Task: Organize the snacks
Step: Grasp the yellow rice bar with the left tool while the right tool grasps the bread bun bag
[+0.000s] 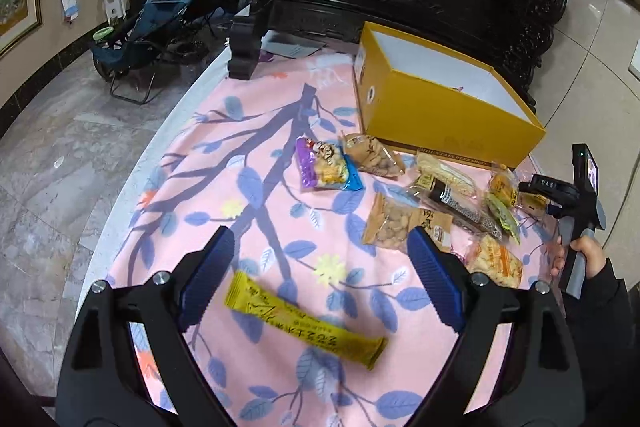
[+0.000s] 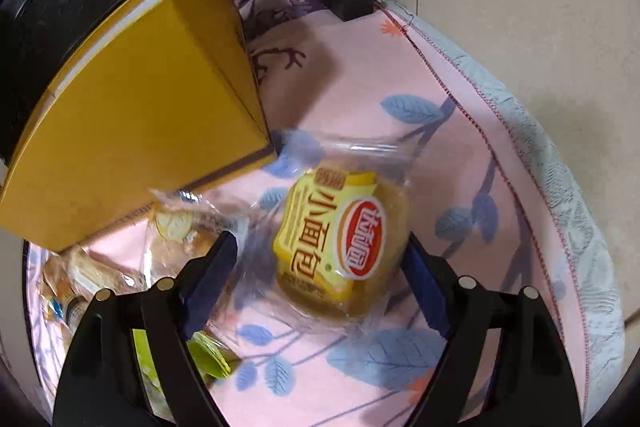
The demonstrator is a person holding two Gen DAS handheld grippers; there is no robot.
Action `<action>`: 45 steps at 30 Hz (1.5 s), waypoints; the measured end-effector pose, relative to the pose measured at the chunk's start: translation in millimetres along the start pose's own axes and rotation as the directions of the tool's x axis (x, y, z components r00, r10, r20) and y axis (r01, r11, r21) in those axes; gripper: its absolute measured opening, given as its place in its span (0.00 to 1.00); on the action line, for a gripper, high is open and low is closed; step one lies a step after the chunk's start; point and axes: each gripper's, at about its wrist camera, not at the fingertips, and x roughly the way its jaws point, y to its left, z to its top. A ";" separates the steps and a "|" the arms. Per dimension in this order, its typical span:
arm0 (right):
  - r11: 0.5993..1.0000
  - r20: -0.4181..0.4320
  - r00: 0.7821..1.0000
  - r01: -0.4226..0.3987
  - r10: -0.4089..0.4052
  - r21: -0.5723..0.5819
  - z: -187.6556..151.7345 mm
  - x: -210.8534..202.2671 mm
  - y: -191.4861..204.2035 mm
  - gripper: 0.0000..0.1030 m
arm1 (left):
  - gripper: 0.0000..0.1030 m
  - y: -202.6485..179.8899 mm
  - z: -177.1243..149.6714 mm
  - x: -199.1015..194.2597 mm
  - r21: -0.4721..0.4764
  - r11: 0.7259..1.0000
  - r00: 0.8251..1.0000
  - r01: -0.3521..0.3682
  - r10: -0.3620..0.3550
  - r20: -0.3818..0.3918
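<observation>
Bread [image 2: 344,243] in clear wrapper shows yellow label with red oval logo.

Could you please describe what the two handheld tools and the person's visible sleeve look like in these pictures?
The left tool and the right tool match: black angular frames with round silver bolts, each carrying two dark blue, ribbed finger pads. Seen from outside, the right unit has a grey handle, a black body and a small lit screen. The hand holding it emerges from a black sleeve. No cables show.
</observation>
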 end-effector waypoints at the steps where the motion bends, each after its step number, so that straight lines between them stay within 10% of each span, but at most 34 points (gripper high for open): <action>1: 1.000 0.008 1.000 0.011 -0.011 0.000 1.7 2.0 1.3 0.80 | 0.87 0.8 -0.7 0.2 -0.002 1.000 1.000 -0.002 0.002 -0.002; 7: 0.986 0.058 0.992 0.121 -0.115 -0.117 1.2 2.0 16.6 0.52 | 0.87 0.0 -1.3 -0.9 0.006 1.000 1.000 -0.009 0.010 -0.011; 16: 0.978 0.045 0.998 -0.023 0.034 -0.210 -56.9 -73.0 6.6 0.51 | 0.87 11.7 -23.3 1.1 0.043 0.999 0.992 -0.007 0.012 -0.123; 24: 0.965 -0.001 0.992 -0.123 0.127 -0.232 -87.9 -84.8 10.2 0.52 | 0.87 20.6 -61.1 29.6 -0.200 0.978 0.977 -0.056 0.013 -0.213; 30: 0.960 -0.020 0.988 -0.152 0.152 -0.233 -92.1 -82.3 11.2 0.52 | 0.86 9.0 -64.5 64.0 -0.210 0.969 0.968 -0.134 0.082 -0.238; 38: 0.949 -0.035 0.985 -0.170 0.167 -0.266 -109.2 -87.8 15.2 0.51 | 0.23 3.9 -59.6 69.6 -0.144 0.971 0.967 -0.192 0.162 -0.196; 45: 0.938 -0.014 0.981 -0.188 0.192 -0.292 -116.7 -103.0 26.2 0.51 | 0.19 -13.7 -68.7 61.5 -0.103 0.989 0.974 -0.109 0.085 -0.210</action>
